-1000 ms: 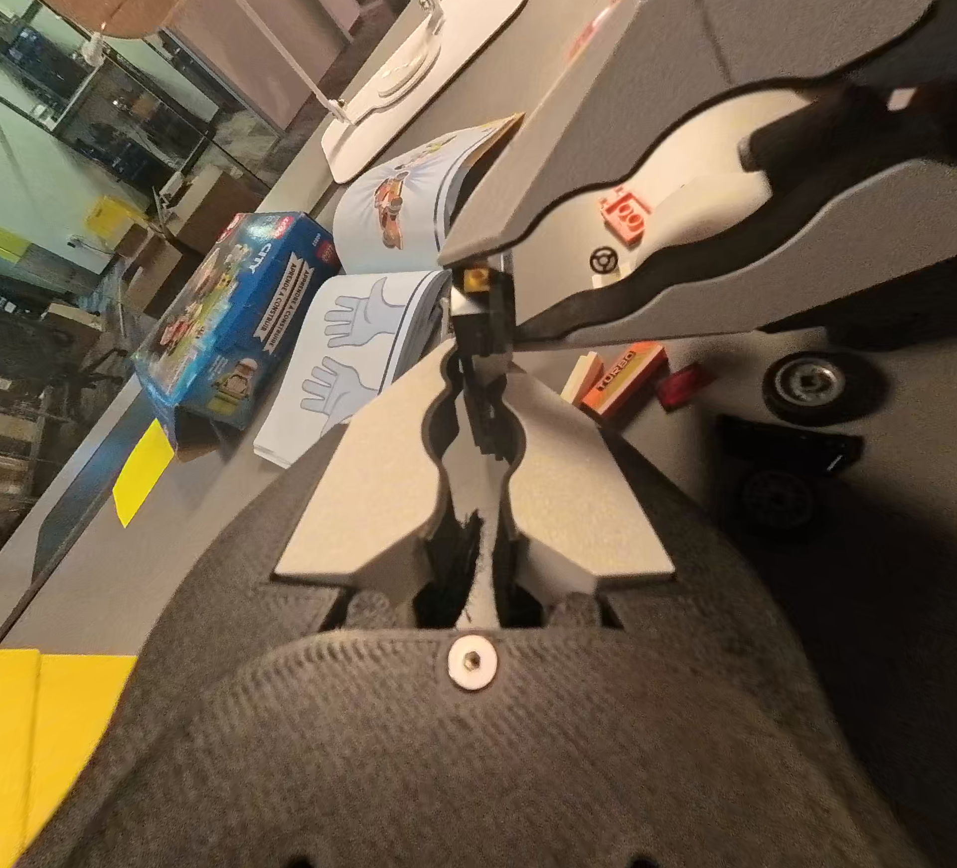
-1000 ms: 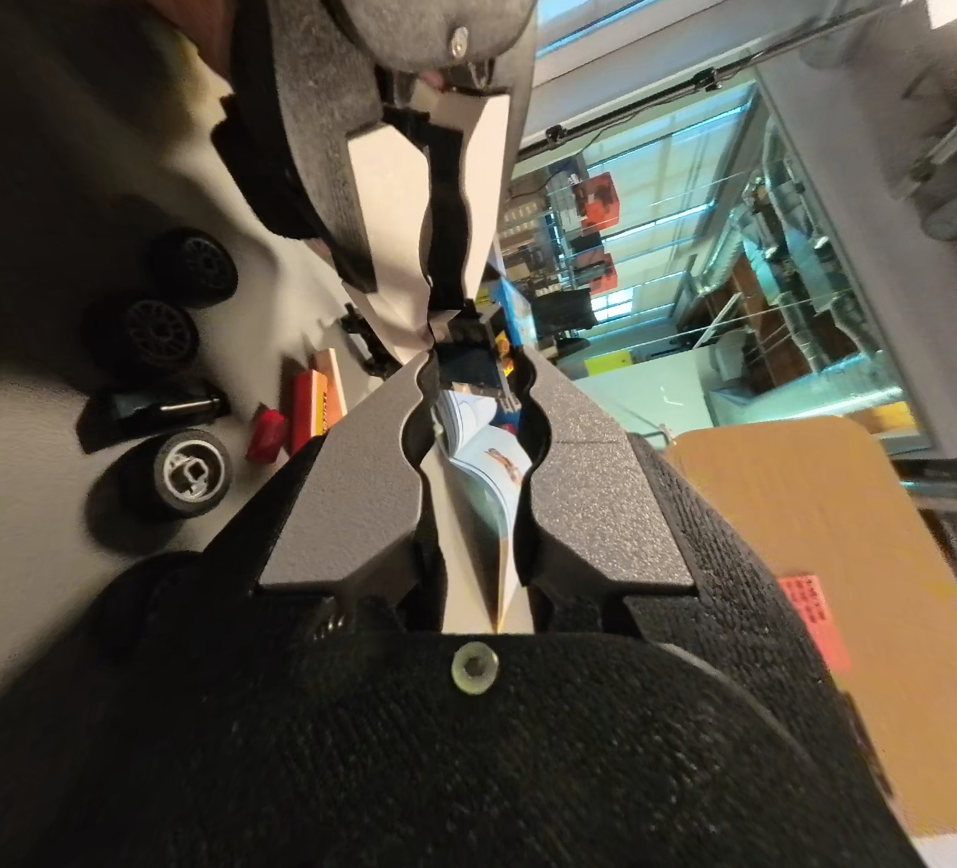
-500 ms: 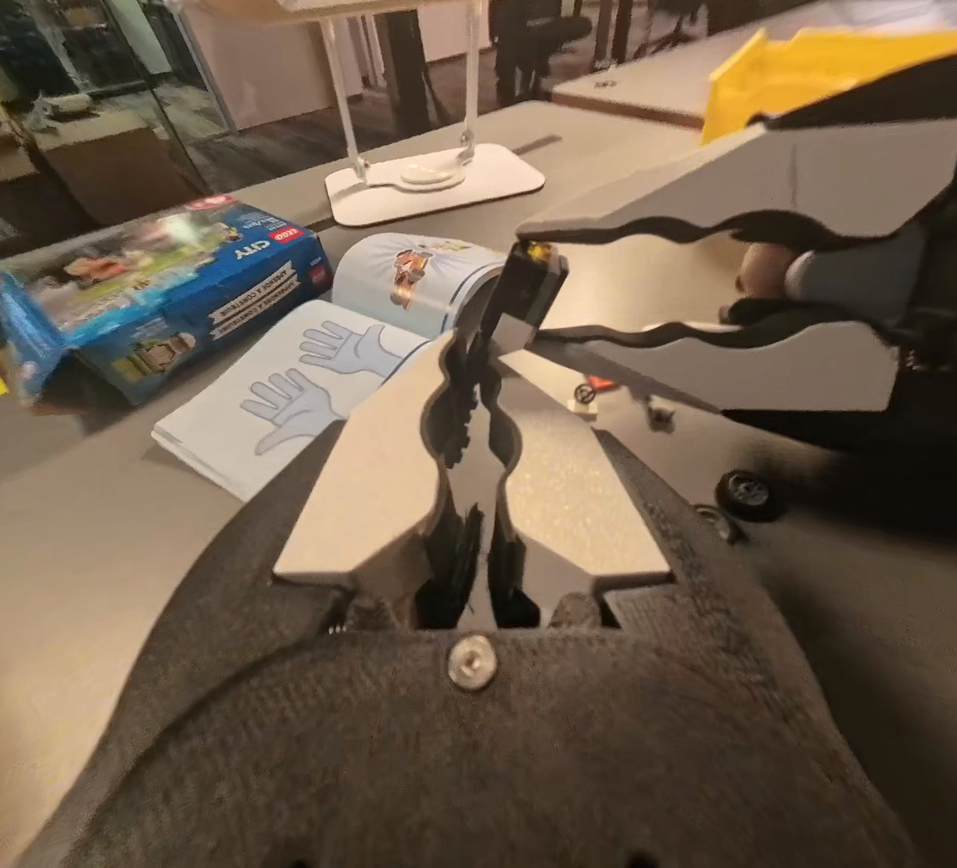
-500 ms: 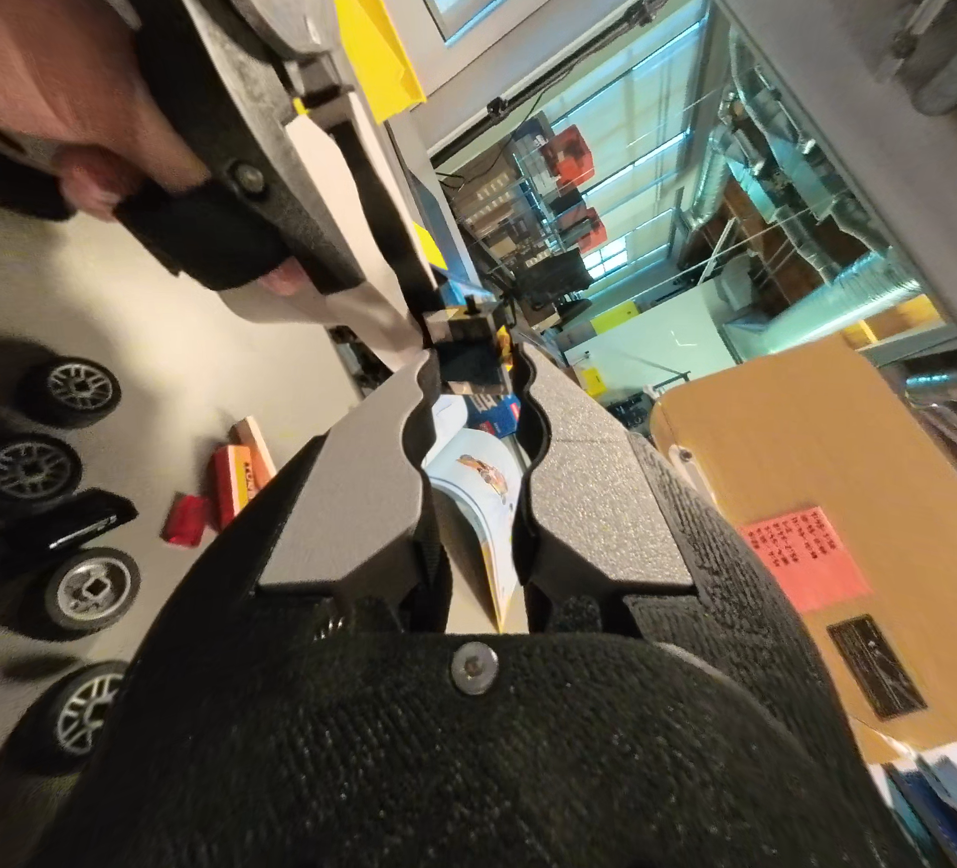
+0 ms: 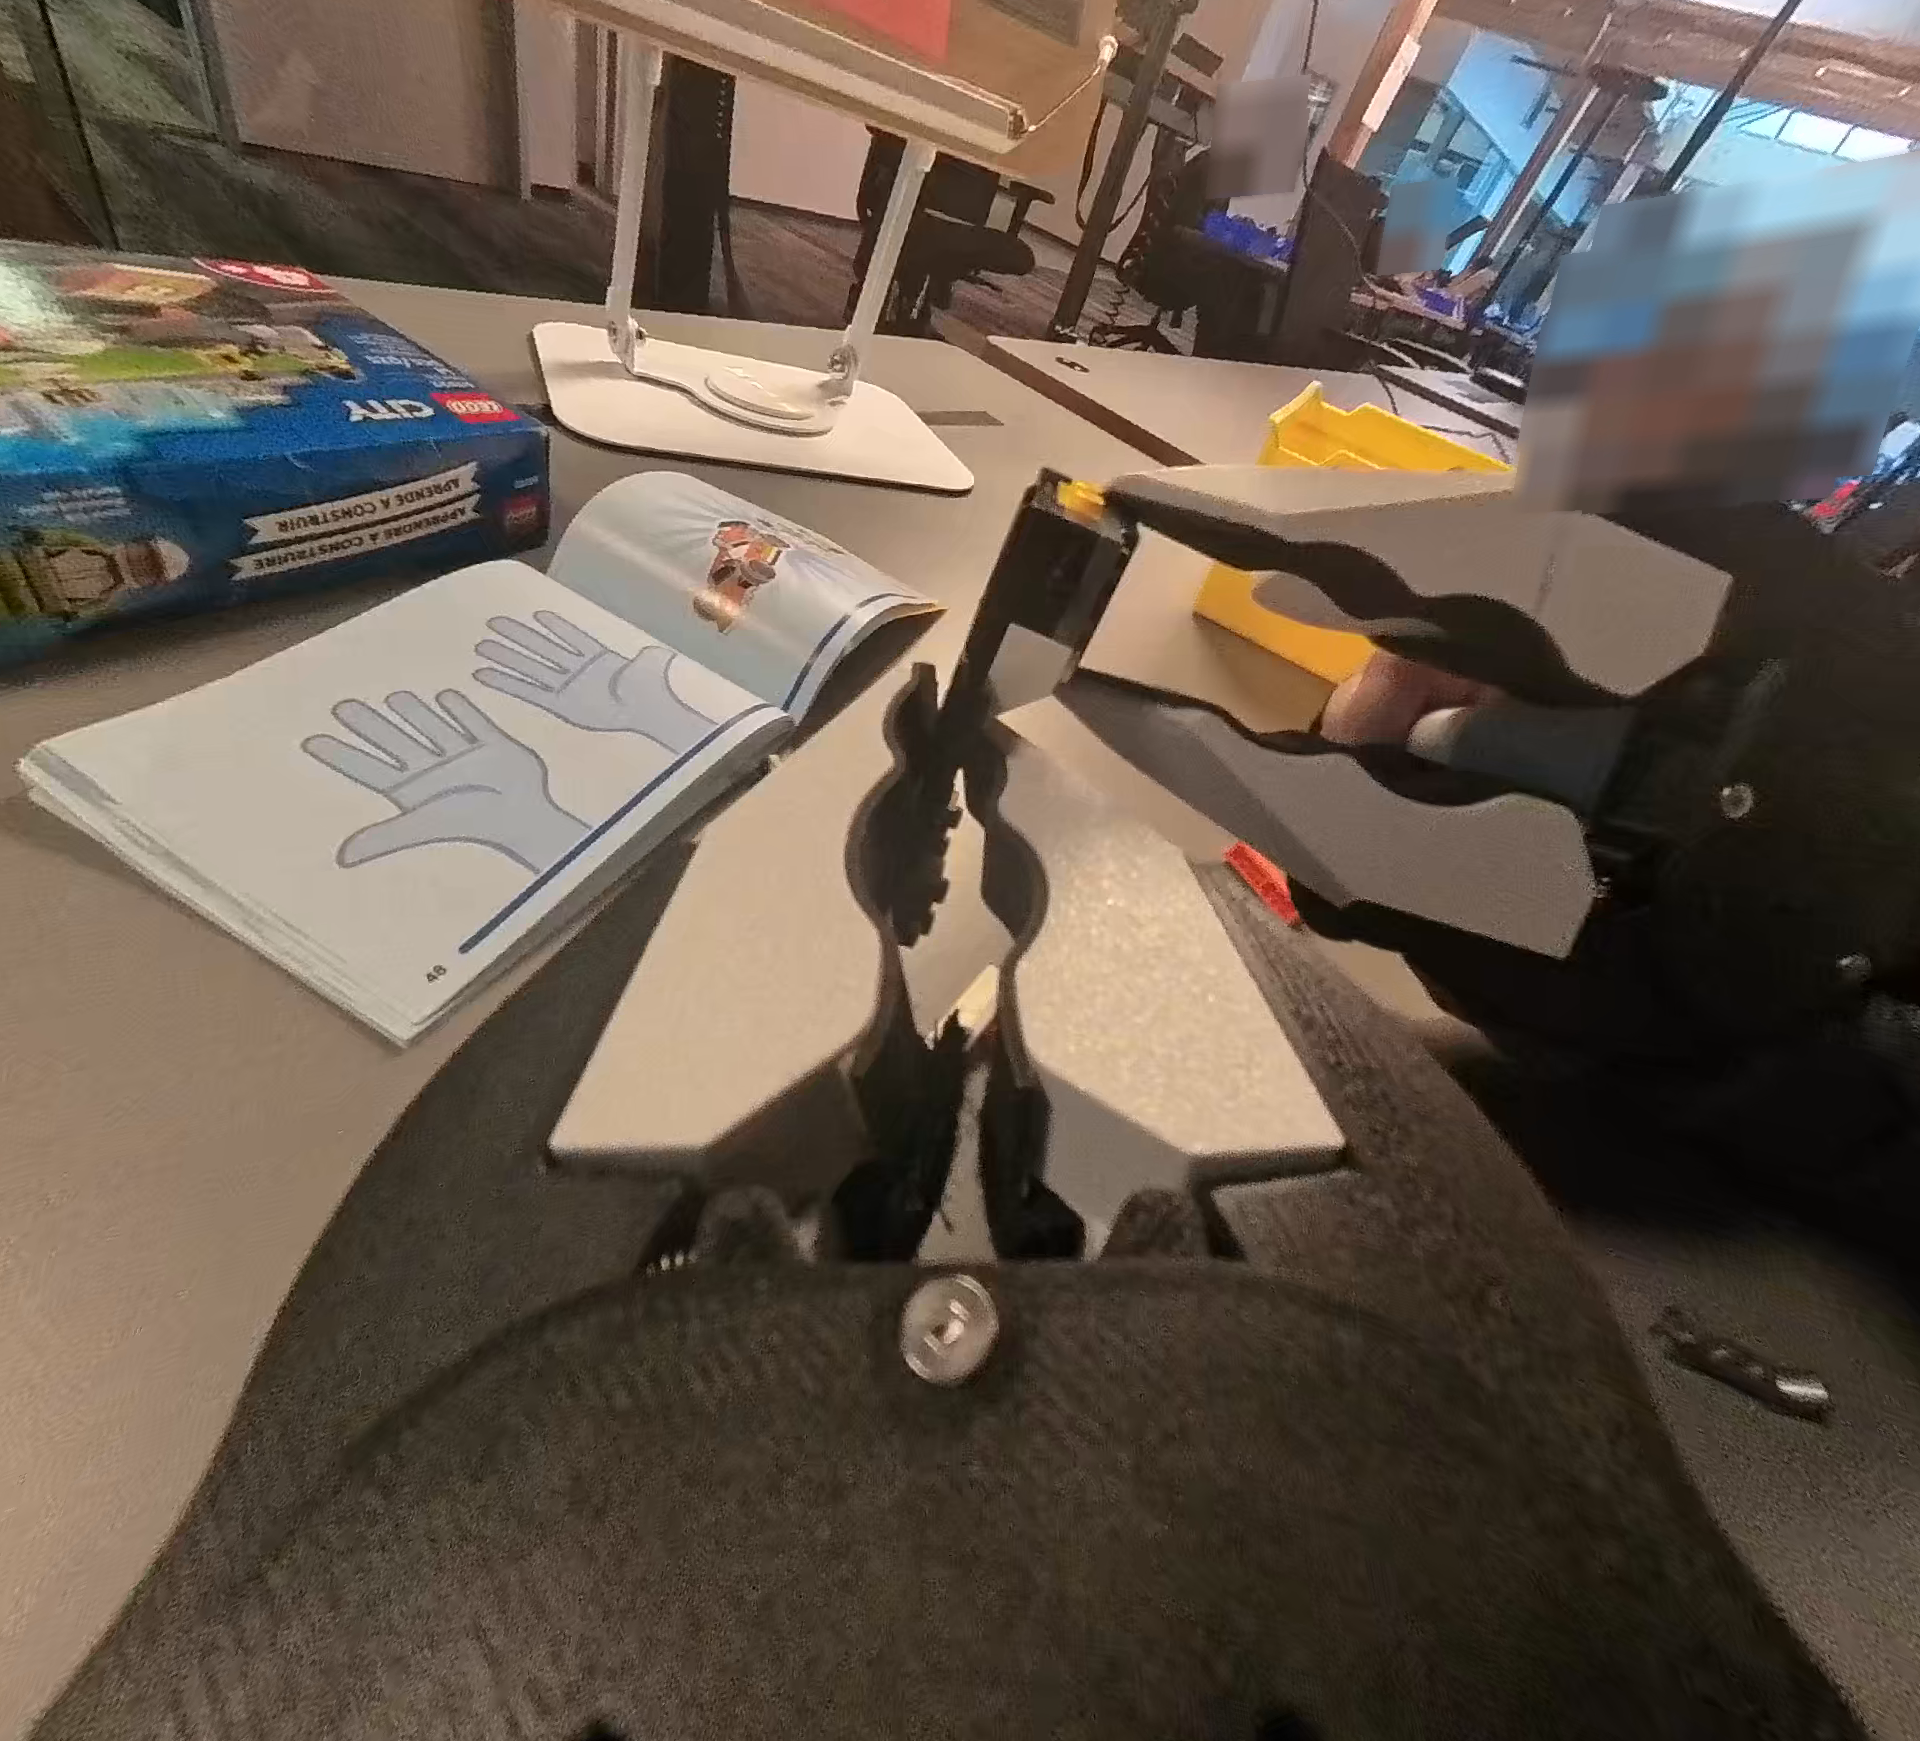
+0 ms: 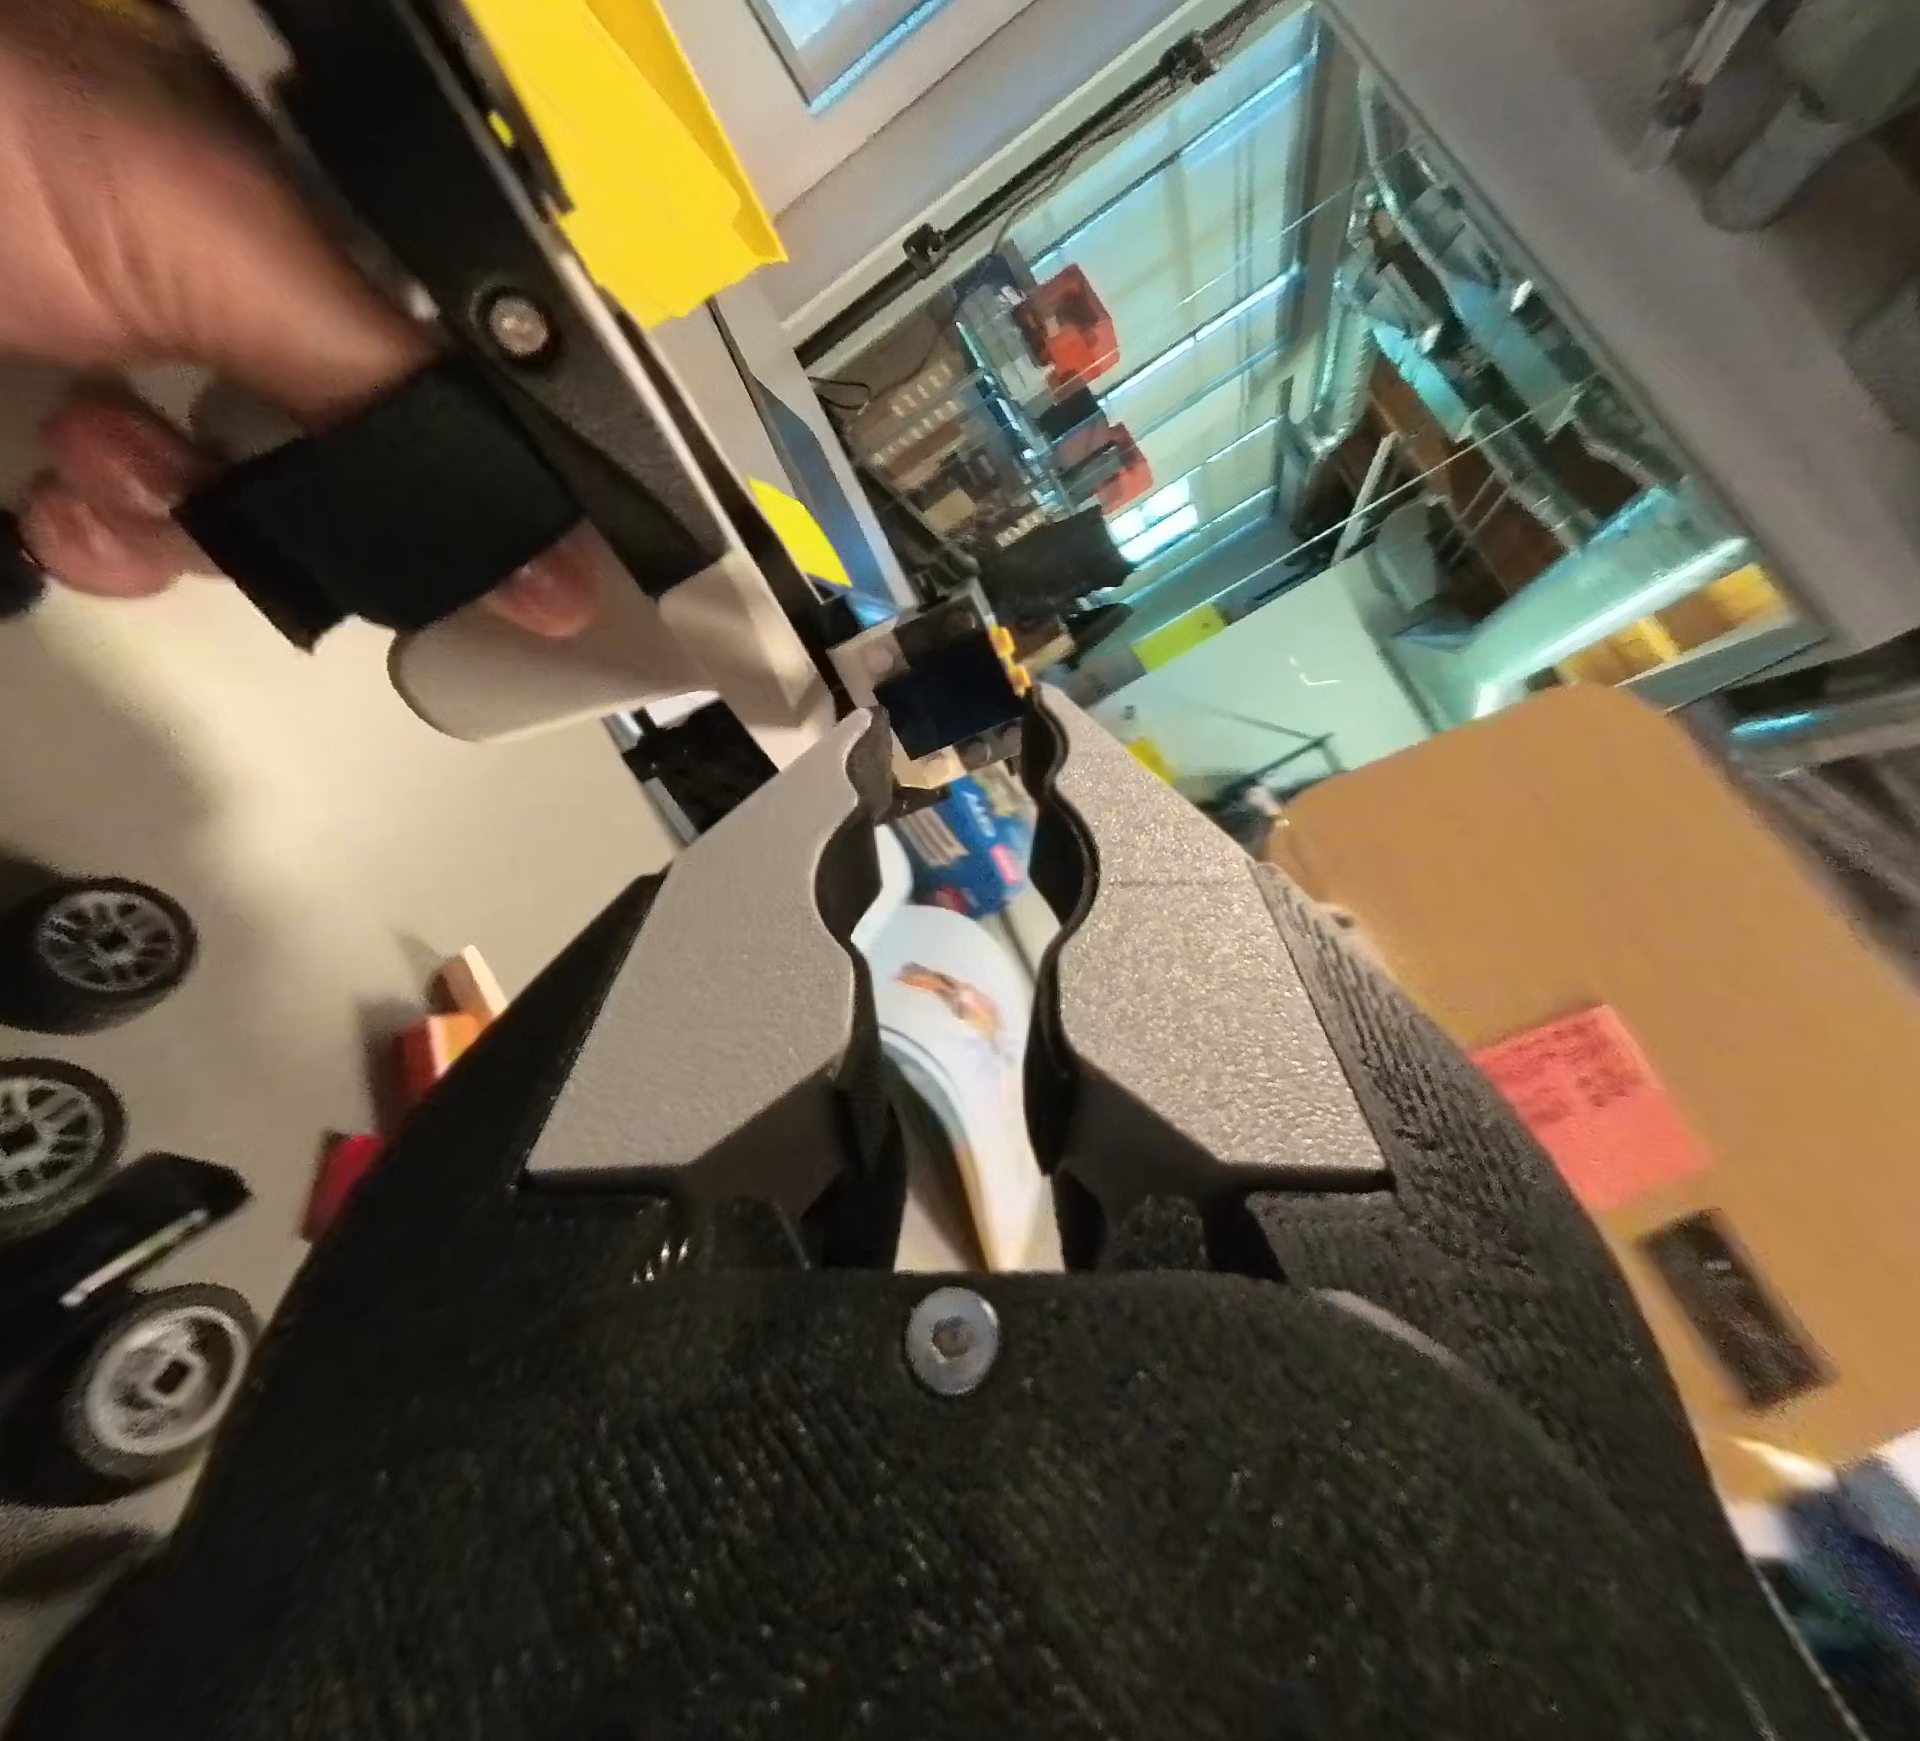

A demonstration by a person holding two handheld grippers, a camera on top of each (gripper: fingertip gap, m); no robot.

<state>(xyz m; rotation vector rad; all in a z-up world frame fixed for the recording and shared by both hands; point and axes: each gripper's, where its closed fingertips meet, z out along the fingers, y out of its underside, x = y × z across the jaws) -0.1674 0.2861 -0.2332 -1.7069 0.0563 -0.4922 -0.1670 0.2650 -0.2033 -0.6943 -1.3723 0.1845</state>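
Jaws of the left gripper (image 5: 948,725) stand nearly closed, pinching the lower edge of a thin black plate that runs up toward 1 o'clock into a black brick assembly (image 5: 1060,579) with a small yellow piece at its top. Jaws of the right gripper (image 6: 951,725) stand narrowly apart, closed on that same black assembly (image 6: 951,683); in the left wrist view this gripper (image 5: 1081,590) comes in from 3 o'clock, its two fingers above and below the block, with a person's fingertips (image 5: 1382,704) visible behind them.

On the grey worktop (image 5: 156,1120), at 10 o'clock from the left jaws, an open booklet (image 5: 416,756) shows two drawn hands. A small red piece (image 5: 1262,881) lies at 4 o'clock, just under the right gripper. Farther out at 10 o'clock sits a blue toy box (image 5: 239,434). A yellow bin (image 5: 1340,455) stands at 1 o'clock behind the right gripper, and a white stand (image 5: 748,403) with a board lies at 11 o'clock.

In the right wrist view, black wheels (image 6: 104,943) with grey hubs lie at 8 o'clock on the worktop, near red and tan bricks (image 6: 436,1037). A hand (image 6: 156,320) grips the left gripper at 10 o'clock.
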